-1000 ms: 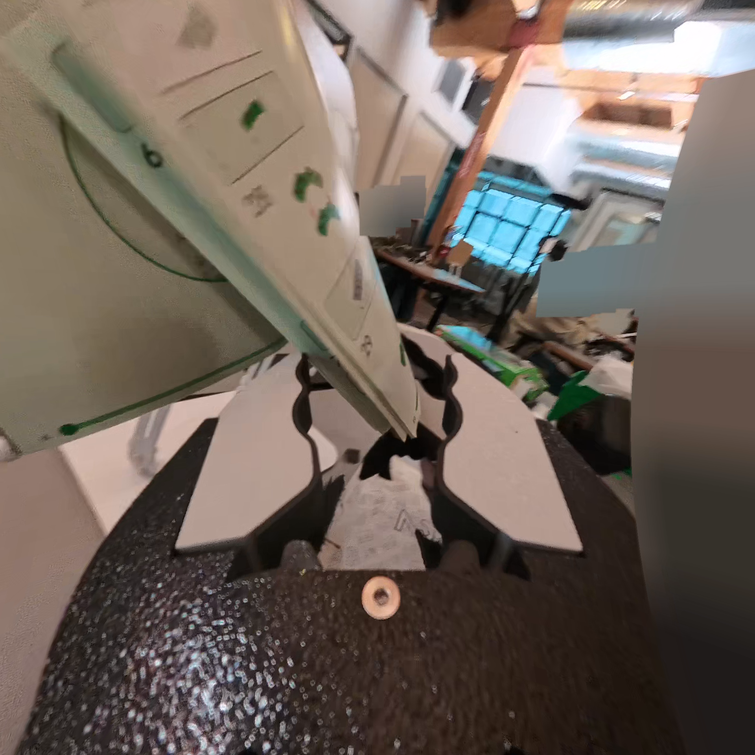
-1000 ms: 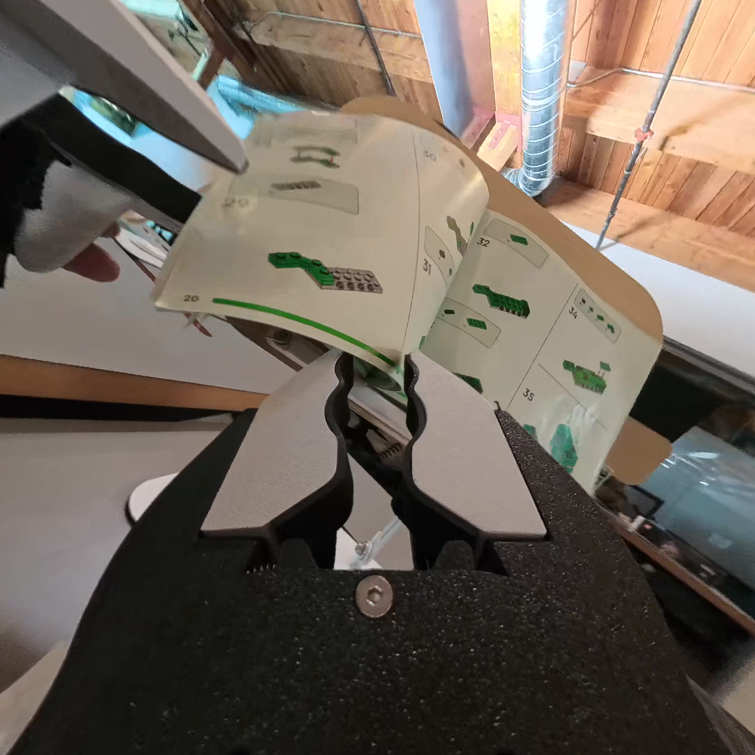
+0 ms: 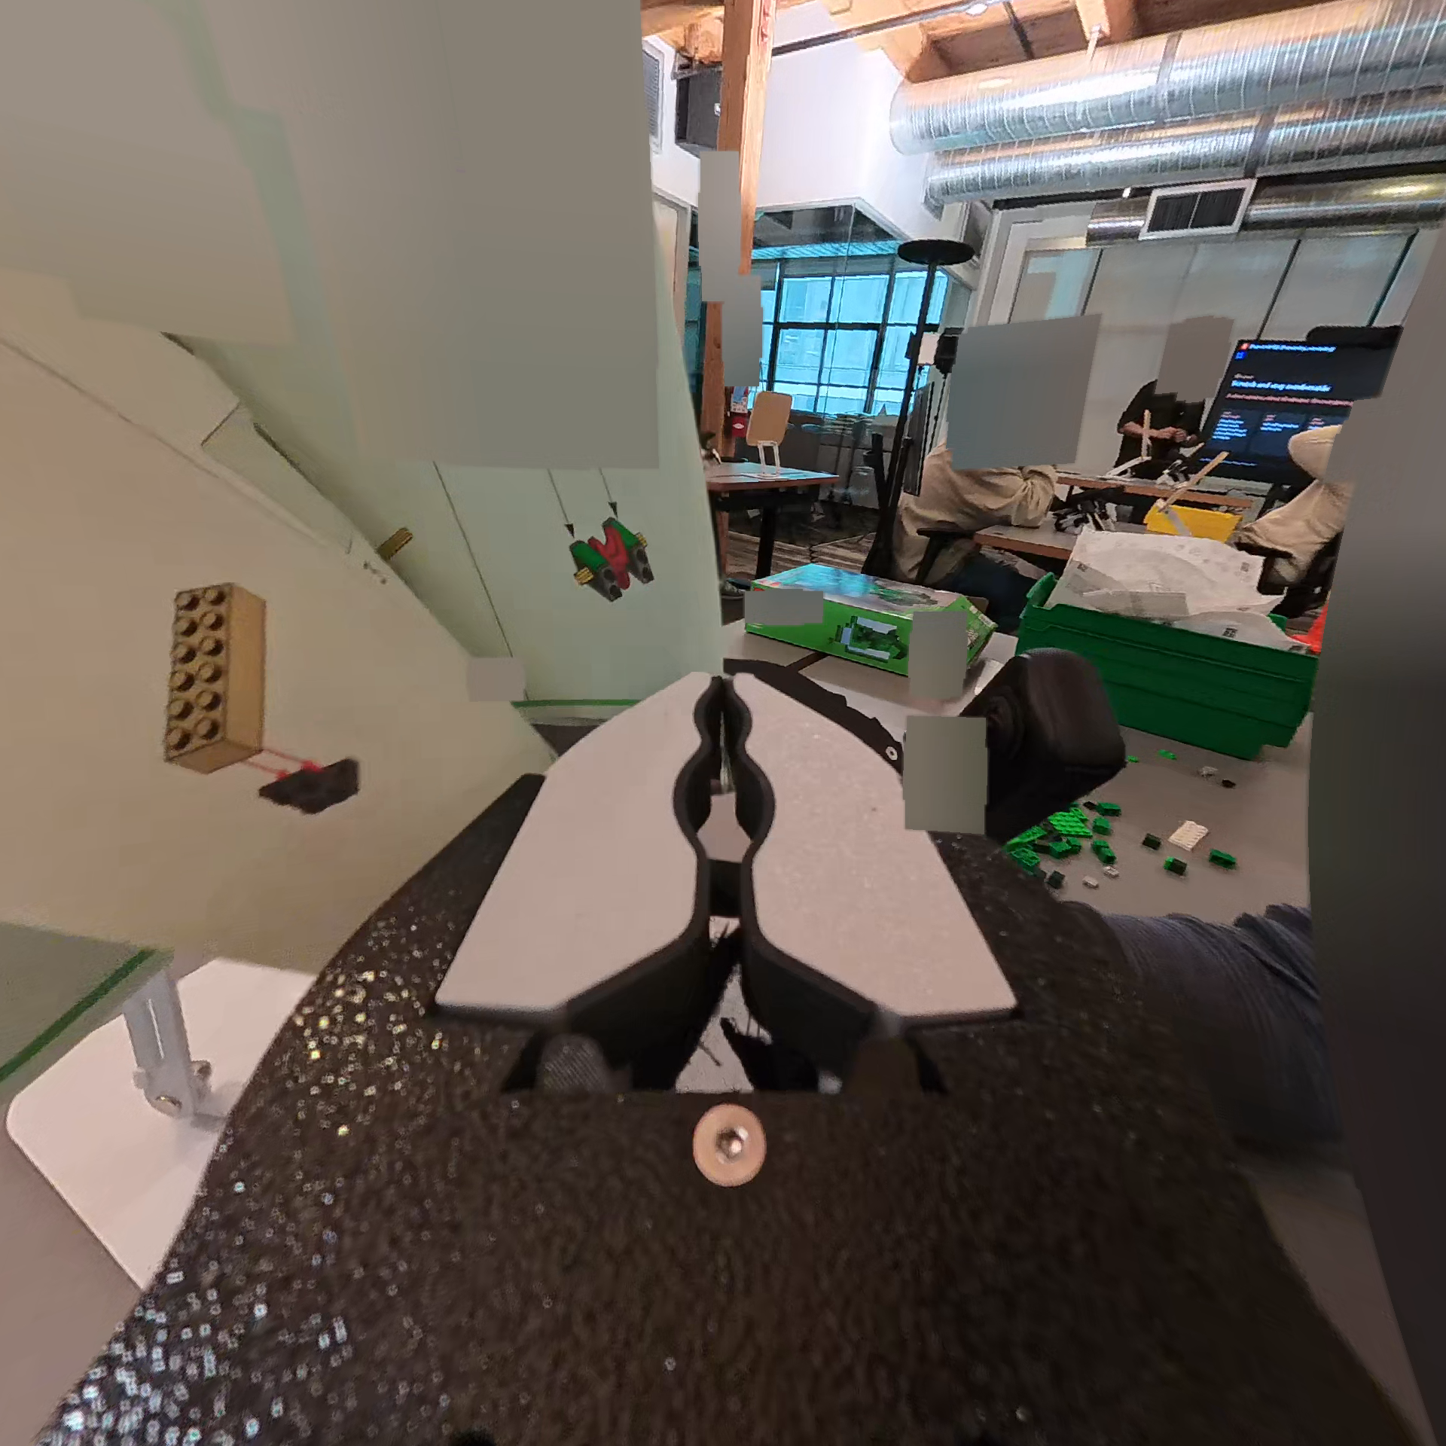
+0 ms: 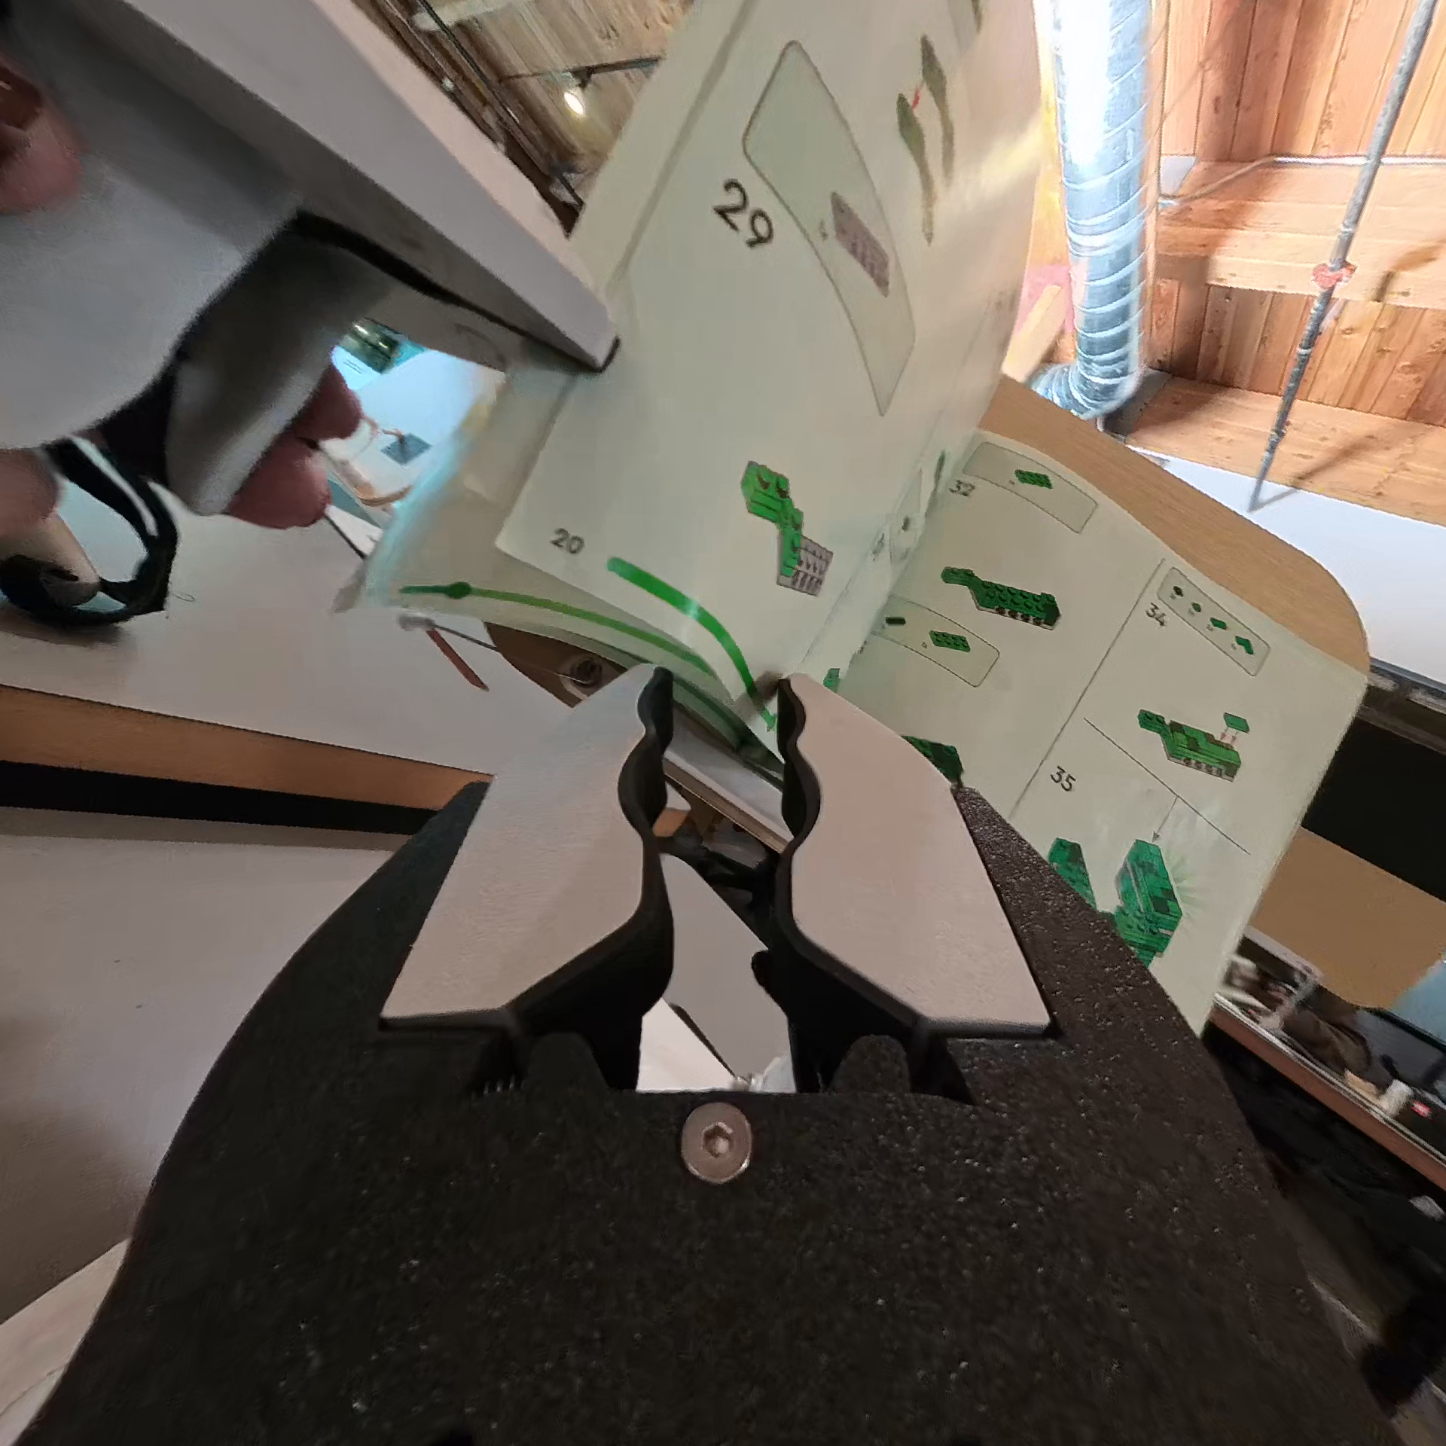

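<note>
Booklet: a pale green instruction booklet (image 4: 782, 438) with brick-building pictures stands open on a wooden stand (image 4: 1221, 516); in the left wrist view its pages (image 3: 329, 595) fill the left side, just beside the tool.
Right tool (image 4: 724, 704): fingers parted, the lower edge of the lifted pages lying in the gap between the tips; no grip on them shows.
Left tool (image 3: 724, 692): fingers pressed together at the tips, with nothing seen between them.
Other tool in the right wrist view (image 4: 313, 196): its grey finger meets the upper edge of the lifted page.
Green crate (image 3: 1166, 665): on the counter (image 3: 1221, 884), holding crumpled white bags (image 3: 1158, 579).
Green box (image 3: 861, 626): lying on the counter behind the left tool.
Loose bricks (image 3: 1095, 841): green, black and white, scattered on the counter in front of the crate.
</note>
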### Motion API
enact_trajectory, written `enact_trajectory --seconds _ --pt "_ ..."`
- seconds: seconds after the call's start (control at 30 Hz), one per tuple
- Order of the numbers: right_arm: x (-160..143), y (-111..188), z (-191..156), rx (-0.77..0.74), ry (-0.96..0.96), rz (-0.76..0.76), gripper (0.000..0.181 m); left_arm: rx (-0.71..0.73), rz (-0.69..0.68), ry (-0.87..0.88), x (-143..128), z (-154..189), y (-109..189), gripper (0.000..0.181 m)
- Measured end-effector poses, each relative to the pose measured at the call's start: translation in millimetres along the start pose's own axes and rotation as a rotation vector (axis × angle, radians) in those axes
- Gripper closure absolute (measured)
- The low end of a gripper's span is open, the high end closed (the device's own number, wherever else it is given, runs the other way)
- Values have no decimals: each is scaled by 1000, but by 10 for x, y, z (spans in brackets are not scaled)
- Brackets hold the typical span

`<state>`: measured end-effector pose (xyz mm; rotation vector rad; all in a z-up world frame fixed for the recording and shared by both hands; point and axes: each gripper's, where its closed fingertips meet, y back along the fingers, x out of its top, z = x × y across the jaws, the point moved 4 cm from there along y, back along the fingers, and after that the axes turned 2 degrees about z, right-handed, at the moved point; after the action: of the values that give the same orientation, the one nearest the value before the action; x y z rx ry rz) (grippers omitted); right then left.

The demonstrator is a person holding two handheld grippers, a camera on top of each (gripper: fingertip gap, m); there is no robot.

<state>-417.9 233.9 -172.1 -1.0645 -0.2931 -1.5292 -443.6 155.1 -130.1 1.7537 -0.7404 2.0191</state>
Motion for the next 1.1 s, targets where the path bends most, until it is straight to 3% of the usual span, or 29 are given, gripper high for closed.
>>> enact_trajectory --seconds 0.17,0.43,0.9,1.1 --pt "30 89 -31 207 -87 76 139 -4 16 29 3 -7 -50 181" --pt "113 267 104 421 -275 112 136 -56 -4 45 -54 37 -134 181" --pt "358 545 374 568 -444 197 129 -155 43 91 -68 116 -265 181" --pt "389 541 345 568 -344 135 129 -154 35 86 -75 124 -285 181"
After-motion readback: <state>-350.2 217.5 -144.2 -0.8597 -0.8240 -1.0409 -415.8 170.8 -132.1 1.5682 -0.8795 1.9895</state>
